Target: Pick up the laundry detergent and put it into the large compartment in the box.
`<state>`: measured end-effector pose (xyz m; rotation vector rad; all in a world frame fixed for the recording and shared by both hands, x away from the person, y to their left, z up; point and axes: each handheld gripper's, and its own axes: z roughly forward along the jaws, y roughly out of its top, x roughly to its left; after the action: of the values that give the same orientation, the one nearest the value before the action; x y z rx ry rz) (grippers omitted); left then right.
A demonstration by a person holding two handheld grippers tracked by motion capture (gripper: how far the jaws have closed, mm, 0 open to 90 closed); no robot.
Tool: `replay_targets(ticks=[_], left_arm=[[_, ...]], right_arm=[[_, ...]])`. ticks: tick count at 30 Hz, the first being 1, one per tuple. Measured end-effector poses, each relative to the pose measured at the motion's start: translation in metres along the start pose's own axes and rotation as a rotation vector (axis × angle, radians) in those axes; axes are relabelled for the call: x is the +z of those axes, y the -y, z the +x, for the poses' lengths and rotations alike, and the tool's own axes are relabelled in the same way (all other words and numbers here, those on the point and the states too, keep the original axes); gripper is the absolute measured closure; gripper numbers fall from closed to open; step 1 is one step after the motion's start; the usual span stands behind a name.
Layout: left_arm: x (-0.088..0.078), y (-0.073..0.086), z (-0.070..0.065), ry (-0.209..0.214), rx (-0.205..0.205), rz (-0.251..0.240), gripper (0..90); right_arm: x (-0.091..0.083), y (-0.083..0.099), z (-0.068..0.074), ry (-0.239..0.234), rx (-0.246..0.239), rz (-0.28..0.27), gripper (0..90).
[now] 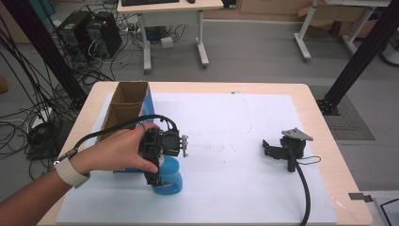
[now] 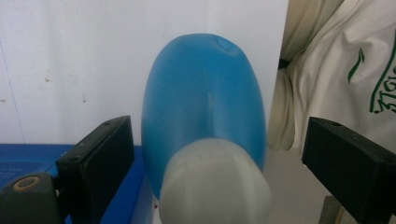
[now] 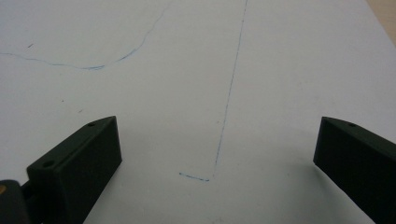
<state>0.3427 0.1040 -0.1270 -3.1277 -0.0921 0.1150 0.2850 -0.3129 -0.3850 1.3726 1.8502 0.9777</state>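
Observation:
A blue bottle [image 1: 168, 181] with a pale cap stands near the front left of the white sheet [image 1: 235, 122]. A person's left hand holds my left gripper [image 1: 159, 172] right over it, pointing down. In the left gripper view the bottle [image 2: 205, 98] and its cap [image 2: 215, 186] sit between the two black jaws of my left gripper [image 2: 219, 140], which stands open with a gap on each side. My right gripper [image 1: 266, 149] lies on the sheet at the right with no hand on it. In its own view my right gripper [image 3: 217, 140] is open over bare paper.
An open cardboard box [image 1: 124, 110] with a blue side stands at the table's left, just behind the hand. Its blue face [image 2: 14, 158] shows beside the left jaw. A cable [image 1: 303, 188] trails from the right gripper toward the front edge. Faint blue pen lines [image 3: 229, 93] mark the sheet.

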Motion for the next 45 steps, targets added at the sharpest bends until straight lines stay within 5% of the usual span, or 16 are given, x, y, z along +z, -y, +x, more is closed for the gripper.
replay_targets(ticks=[19,34,42,45], left_arm=[[0.015,-0.001,-0.003,-0.037,-0.016,0.000,22.3],[0.019,-0.001,0.003,-0.017,-0.011,-0.005,37.5],[0.012,-0.004,0.001,-0.009,-0.036,0.000,37.8],[0.000,-0.004,0.004,0.020,-0.078,-0.006,37.9]], right_arm=[[0.000,0.000,0.000,0.001,0.002,-0.002,0.3],[0.000,0.000,0.000,0.001,0.002,-0.002,0.3],[0.000,0.000,0.000,0.001,0.002,-0.001,0.3],[0.000,0.000,0.000,0.000,0.000,0.000,0.3]])
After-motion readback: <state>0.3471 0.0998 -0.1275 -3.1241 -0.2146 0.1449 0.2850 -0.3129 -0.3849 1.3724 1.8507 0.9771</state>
